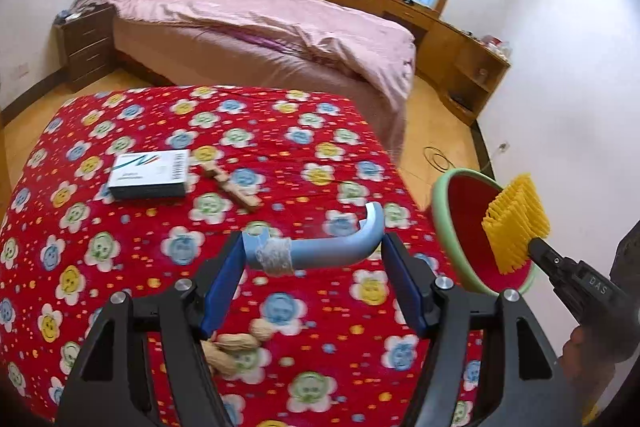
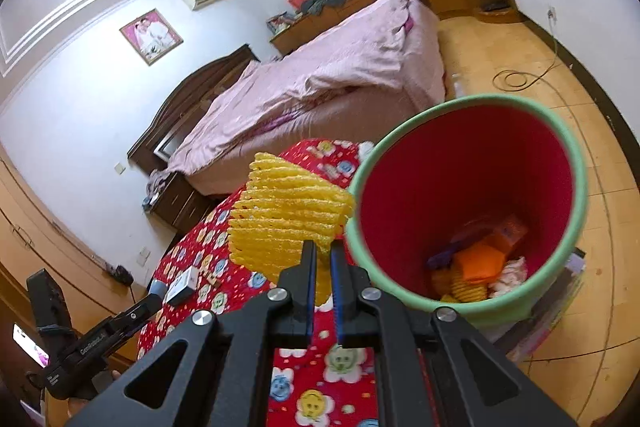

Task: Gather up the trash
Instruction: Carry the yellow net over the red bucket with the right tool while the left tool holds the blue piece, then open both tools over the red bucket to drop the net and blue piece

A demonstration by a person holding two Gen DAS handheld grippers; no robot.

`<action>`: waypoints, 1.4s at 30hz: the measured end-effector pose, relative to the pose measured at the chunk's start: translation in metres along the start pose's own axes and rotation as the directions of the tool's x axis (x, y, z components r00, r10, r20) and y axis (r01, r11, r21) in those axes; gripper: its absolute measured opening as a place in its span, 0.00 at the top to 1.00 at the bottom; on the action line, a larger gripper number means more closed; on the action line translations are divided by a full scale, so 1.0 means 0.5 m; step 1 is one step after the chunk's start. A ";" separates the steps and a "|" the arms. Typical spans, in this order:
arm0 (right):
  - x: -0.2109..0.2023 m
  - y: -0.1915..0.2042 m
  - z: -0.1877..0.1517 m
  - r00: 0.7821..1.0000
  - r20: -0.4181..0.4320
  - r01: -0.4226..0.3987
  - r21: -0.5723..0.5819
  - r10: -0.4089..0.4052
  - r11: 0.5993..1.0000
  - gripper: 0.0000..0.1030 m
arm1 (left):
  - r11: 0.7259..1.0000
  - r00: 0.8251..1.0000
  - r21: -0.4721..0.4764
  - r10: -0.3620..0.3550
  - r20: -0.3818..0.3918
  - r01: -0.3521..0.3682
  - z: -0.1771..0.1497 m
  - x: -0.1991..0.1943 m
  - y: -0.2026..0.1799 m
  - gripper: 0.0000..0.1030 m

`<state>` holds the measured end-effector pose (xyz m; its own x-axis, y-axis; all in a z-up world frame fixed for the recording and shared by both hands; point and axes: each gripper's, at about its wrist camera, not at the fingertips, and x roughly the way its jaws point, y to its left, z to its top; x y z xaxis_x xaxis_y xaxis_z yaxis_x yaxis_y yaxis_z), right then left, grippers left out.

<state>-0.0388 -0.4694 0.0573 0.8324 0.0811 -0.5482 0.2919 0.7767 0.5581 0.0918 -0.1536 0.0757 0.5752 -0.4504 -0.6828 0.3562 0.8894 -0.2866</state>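
My right gripper (image 2: 323,247) is shut on a yellow foam net sleeve (image 2: 286,215) and holds it in the air just left of the rim of a red bin with a green rim (image 2: 576,163); the sleeve (image 1: 514,223) also shows in front of the bin (image 1: 440,211) in the left wrist view. The bin holds orange, yellow and white trash. My left gripper (image 1: 312,251) is open over the red flowered tablecloth (image 1: 160,119), its fingers on either side of a blue plastic hook wrapped with tape (image 1: 320,251). Peanuts (image 1: 236,343) lie under the left finger.
A white and grey box (image 1: 150,173) and a wooden clothes peg (image 1: 232,187) lie further back on the table. A bed with a pink cover (image 1: 260,27) stands behind, a wooden desk (image 1: 440,27) along the right wall, and a cable (image 2: 516,79) on the floor.
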 end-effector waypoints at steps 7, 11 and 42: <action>-0.034 -0.071 0.023 0.999 0.030 0.041 0.030 -0.042 0.999 0.92 | 0.995 0.999 0.088 -0.043 -0.017 0.045 0.000 0.023 -0.107 0.33; -0.044 -0.122 0.042 0.996 0.043 0.077 0.059 -0.080 0.995 0.92 | 0.986 0.995 0.140 -0.080 -0.051 0.087 0.000 0.060 -0.178 0.33; -0.013 -0.255 0.081 0.980 0.026 0.196 0.071 -0.198 0.978 0.70 | 0.950 0.950 0.180 -0.214 -0.226 0.256 -0.023 0.261 -0.353 0.33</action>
<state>-0.0622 -0.5941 0.0148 0.7700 -0.0910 -0.6316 0.4820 0.7315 0.4822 0.0957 -0.3684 0.0295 0.3043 -0.6006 -0.7394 0.6180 0.7151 -0.3266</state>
